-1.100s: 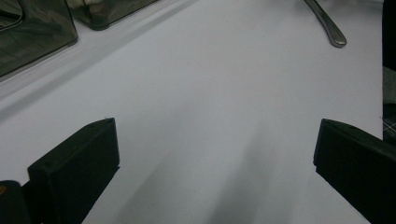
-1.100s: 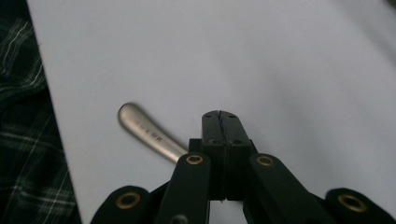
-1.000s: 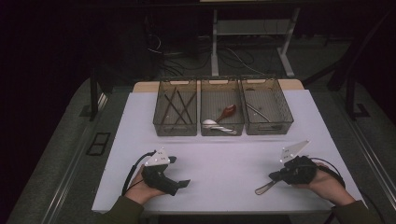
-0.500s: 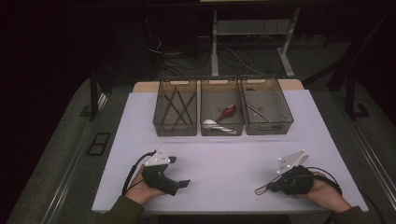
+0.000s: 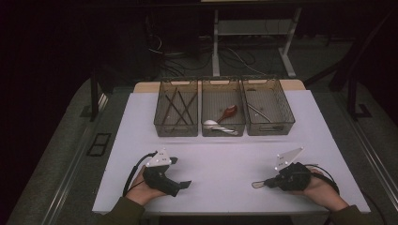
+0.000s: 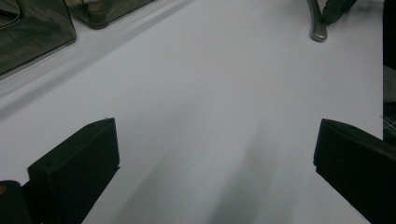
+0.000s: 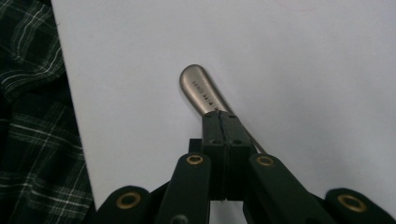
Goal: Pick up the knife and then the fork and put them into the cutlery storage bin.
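My right gripper (image 5: 268,182) rests low over the white table's near right part, shut on a metal utensil (image 5: 257,184). In the right gripper view the jaws (image 7: 219,123) are pressed together on the utensil, and its rounded handle end (image 7: 200,88) sticks out ahead of them over the table. My left gripper (image 5: 180,172) sits at the near left, open wide, with nothing between its fingers. The left gripper view shows its gripper (image 6: 215,158) with jaws far apart over bare table, and the same utensil (image 6: 317,25) far off at the top right.
Three clear bins stand in a row at the back: the left bin (image 5: 159,123) holds dark sticks, the middle bin (image 5: 223,132) a red spoon (image 5: 227,112) and a white one, the right bin (image 5: 287,117) metal cutlery. The table's near edge lies just below both hands.
My right gripper has sunk a little toward the table with the utensil still in it. The left gripper has stayed where it was.
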Demonstrator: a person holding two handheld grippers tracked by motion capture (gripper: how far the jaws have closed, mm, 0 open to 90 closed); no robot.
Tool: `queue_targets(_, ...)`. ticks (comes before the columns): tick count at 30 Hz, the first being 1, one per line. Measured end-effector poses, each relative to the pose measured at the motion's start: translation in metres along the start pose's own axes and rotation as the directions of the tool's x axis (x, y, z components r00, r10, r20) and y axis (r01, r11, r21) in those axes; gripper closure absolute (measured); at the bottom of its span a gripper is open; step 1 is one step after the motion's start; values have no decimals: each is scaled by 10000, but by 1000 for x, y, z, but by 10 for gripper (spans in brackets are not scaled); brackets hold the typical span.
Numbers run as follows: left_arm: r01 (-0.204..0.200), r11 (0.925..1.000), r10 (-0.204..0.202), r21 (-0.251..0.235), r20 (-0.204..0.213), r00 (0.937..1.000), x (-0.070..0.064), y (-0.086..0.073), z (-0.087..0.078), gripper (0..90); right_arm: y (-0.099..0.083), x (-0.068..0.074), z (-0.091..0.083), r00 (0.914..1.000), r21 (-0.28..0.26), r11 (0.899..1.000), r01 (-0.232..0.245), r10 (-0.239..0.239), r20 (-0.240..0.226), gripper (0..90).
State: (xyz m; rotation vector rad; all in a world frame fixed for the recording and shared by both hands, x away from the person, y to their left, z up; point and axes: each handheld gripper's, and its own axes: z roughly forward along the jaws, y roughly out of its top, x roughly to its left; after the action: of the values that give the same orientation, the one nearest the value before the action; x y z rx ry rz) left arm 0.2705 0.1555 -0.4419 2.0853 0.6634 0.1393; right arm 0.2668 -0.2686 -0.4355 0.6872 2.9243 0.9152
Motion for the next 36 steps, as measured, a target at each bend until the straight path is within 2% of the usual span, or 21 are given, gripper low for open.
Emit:
queue_targets(5, -4, 10000, 4, 4, -6, 10000, 0, 0, 0, 0, 5, -4, 3, 9998, -114, 9998, -179, 179, 33, 891)
queue_targets(6, -6, 10000, 6, 3, -2, 10000, 0, 0, 0, 0, 5, -6, 4, 9999, -97, 9999, -81, 82, 86, 891)
queue_targets(7, -2, 10000, 2, -1, -3, 10000, 0, 0, 0, 0, 6, -6, 5, 9996, -161, 9996, -247, 249, 106, 891)
queue_targets(8, -3, 10000, 3, 5, -3, 10000, 0, 0, 0, 0, 7, -8, 5, 9998, -145, 9998, -155, 156, 83, 891)
queue_targets(9, 6, 10000, -6, 13, -8, 10000, 0, 0, 0, 0, 8, -8, 6, 9996, -158, 9996, -254, 256, 107, 892)
queue_targets(11, 9, 10000, -9, -1, -6, 10000, 0, 0, 0, 0, 10, -10, 8, 9999, -116, 9999, -65, 66, 143, 892)
queue_targets(19, -13, 10000, 13, 13, -5, 10000, 0, 0, 0, 0, 19, -20, 12, 9986, -157, 9998, -80, 88, 513, 892)
queue_targets(22, -21, 10000, 21, 15, -7, 10000, 0, 0, 0, 0, 22, -23, 13, 9978, -250, 9989, -403, 416, 523, 892)
queue_targets(27, -27, 10000, 27, 21, 1, 10000, 0, 0, 0, 0, 26, -31, 15, 9960, -267, 9986, -453, 472, 762, 892)
queue_targets(32, -10, 10000, 10, 5, 0, 10000, 0, 0, 0, 0, 27, -33, 14, 9957, -284, 9977, -616, 634, 673, 891)
queue_targets(33, 0, 10000, 0, 1, -8, 10000, 0, 0, 0, 0, 26, -33, 13, 9951, -283, 9974, -668, 687, 716, 886)
queue_targets(36, -1, 10000, 1, -23, 2, 10000, 0, 0, -1, 0, 26, -33, 5, 9931, -457, 9945, -946, 975, 653, 795)
